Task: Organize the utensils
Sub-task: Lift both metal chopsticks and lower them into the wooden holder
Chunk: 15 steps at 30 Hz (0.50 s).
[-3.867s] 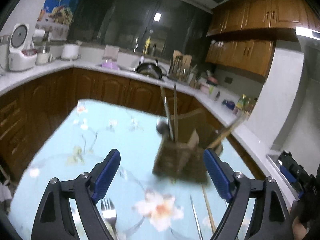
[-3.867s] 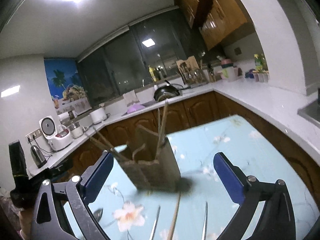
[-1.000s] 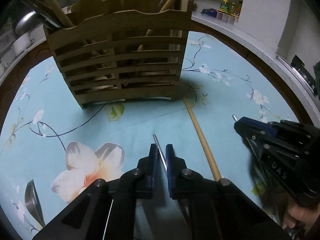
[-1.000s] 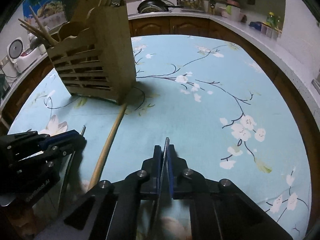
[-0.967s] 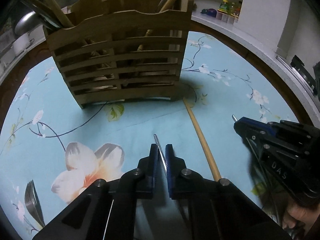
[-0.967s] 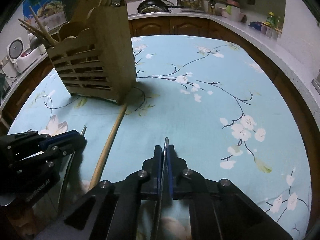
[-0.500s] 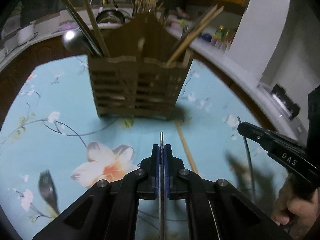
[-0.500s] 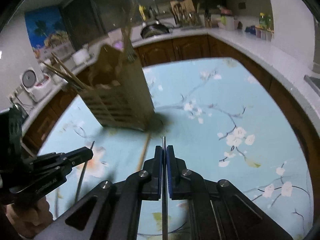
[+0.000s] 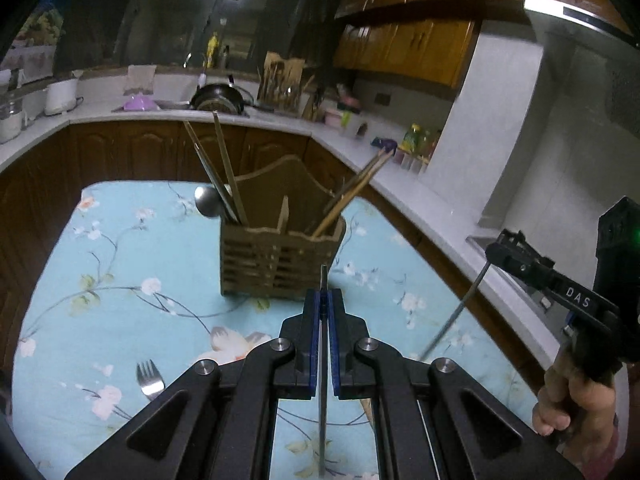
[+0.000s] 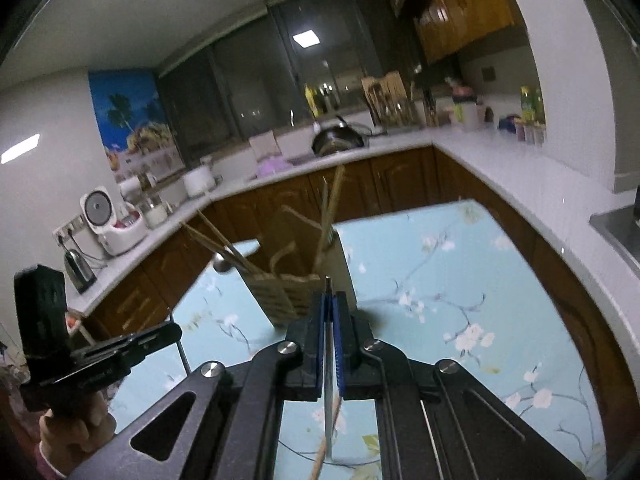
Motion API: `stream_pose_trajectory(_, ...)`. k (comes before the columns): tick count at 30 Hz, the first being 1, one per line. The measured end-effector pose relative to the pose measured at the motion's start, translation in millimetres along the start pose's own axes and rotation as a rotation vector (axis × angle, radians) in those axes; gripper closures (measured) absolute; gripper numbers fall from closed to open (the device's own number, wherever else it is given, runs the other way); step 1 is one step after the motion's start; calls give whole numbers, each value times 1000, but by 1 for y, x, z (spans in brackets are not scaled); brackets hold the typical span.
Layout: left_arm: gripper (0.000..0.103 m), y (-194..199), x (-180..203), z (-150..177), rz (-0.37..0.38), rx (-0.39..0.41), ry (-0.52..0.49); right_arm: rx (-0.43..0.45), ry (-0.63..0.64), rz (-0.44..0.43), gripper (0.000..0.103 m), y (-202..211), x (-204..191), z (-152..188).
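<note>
A slatted wooden utensil holder (image 9: 280,260) stands on the blue flowered table, with chopsticks and a ladle in it; it also shows in the right wrist view (image 10: 296,288). My left gripper (image 9: 324,300) is shut on a thin metal chopstick (image 9: 322,392), lifted above the table in front of the holder. My right gripper (image 10: 329,304) is shut on another metal chopstick (image 10: 328,384), also raised; it shows at the right of the left wrist view (image 9: 504,252) with its chopstick hanging down.
A fork (image 9: 149,380) lies on the table (image 9: 120,280) at the front left. A wooden chopstick (image 10: 326,444) lies on the cloth below the right gripper. Kitchen counters (image 9: 420,208) with appliances ring the table.
Both grippers closed on metal chopsticks on the table and have lifted them up and back; the holder now looks farther away and lower in both views.
</note>
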<state>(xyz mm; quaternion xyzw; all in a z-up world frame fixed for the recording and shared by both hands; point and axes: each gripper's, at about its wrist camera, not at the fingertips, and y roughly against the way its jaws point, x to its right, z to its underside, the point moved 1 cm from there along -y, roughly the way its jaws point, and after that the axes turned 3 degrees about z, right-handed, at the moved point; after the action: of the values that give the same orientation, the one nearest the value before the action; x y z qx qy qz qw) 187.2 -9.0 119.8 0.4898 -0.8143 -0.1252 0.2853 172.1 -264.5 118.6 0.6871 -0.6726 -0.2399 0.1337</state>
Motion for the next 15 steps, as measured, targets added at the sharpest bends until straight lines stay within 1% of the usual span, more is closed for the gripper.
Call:
stream_pose_trajectory(4,101,18,0,-1,2,40,-4,24,8,-11,99,5,-7,-5)
stream_pose_trajectory(15,101,20,-7,-5,-5,65,-9,34,11,-14,99,5,-11,-8)
